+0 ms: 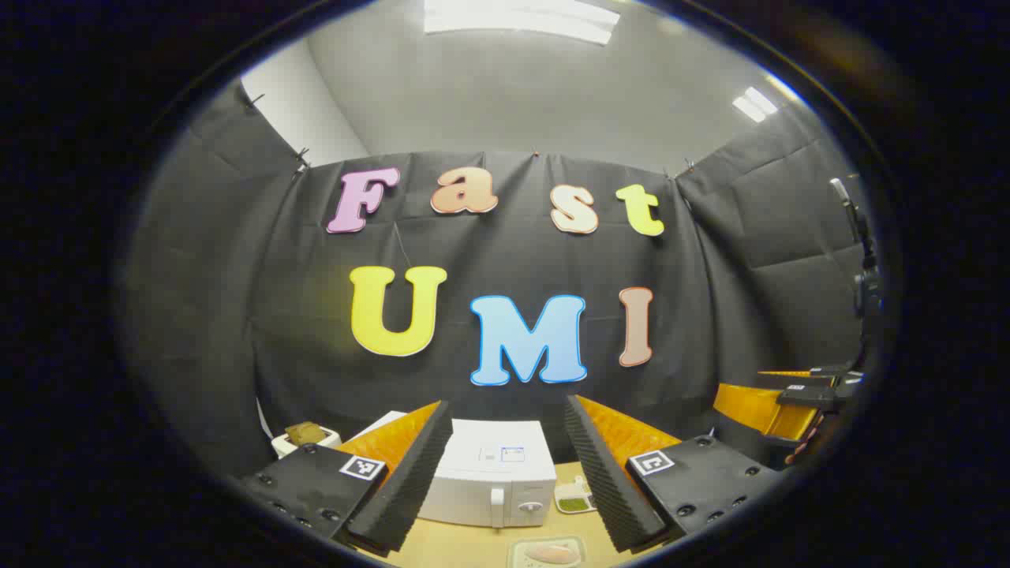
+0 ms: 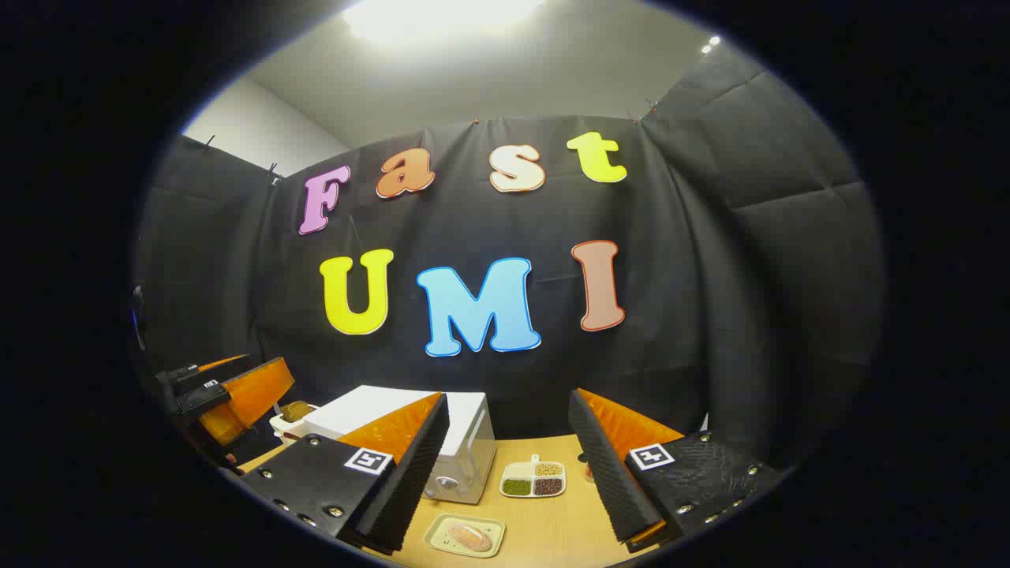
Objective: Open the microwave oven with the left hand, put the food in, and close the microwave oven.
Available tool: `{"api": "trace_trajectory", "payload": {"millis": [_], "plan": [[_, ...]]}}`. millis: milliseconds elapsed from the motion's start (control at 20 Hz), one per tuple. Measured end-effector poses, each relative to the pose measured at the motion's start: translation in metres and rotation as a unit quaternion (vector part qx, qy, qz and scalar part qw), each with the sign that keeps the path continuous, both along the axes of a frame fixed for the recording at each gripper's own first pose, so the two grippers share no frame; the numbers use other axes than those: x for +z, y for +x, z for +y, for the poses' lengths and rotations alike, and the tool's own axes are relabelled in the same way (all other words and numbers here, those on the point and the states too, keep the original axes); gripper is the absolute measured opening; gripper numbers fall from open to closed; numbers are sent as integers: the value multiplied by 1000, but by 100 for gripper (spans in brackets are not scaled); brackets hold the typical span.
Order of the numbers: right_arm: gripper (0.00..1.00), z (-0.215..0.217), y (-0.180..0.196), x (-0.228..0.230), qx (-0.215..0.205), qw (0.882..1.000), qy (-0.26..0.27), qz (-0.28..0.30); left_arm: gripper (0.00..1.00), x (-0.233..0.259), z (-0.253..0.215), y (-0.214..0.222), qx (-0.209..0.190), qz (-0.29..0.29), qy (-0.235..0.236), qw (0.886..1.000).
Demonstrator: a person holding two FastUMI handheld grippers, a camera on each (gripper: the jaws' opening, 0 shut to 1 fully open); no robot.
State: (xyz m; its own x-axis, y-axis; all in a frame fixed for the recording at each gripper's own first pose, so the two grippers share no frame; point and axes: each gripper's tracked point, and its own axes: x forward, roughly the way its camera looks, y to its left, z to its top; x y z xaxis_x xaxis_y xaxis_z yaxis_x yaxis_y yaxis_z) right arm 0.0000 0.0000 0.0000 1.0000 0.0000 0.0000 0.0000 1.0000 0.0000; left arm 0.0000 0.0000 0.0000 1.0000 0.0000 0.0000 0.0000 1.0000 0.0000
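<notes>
Facing the shut microwave (image 1: pixel 489 477) at lower centre, left gripper (image 1: pixel 509 465) spread wide, handle (image 1: pixel 497 506) dead ahead; right gripper (image 2: pixel 509 465) wide, empty.

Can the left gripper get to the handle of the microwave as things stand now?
Probably yes. The left gripper is open and faces the microwave, whose door is closed. The handle shows between its fingers with nothing in between.
</notes>
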Motion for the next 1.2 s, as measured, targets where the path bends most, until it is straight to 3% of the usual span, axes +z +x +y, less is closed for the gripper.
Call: {"api": "trace_trajectory", "payload": {"millis": [50,400,750,1200], "plan": [[94,-2,1,0,-1,1000,0,-2,98,-3,-2,2,1,2,1,1000],[93,-7,10,-8,22,1000,8,3,98,-10,-18,9,14,4,-4,1000],[93,-1,16,-8,-2,1000,22,3,98,-10,-10,16,-19,-4,-5,1000],[93,-13,7,-17,-40,999,-4,-3,95,-98,1,50,-44,43,-24,998]]}}
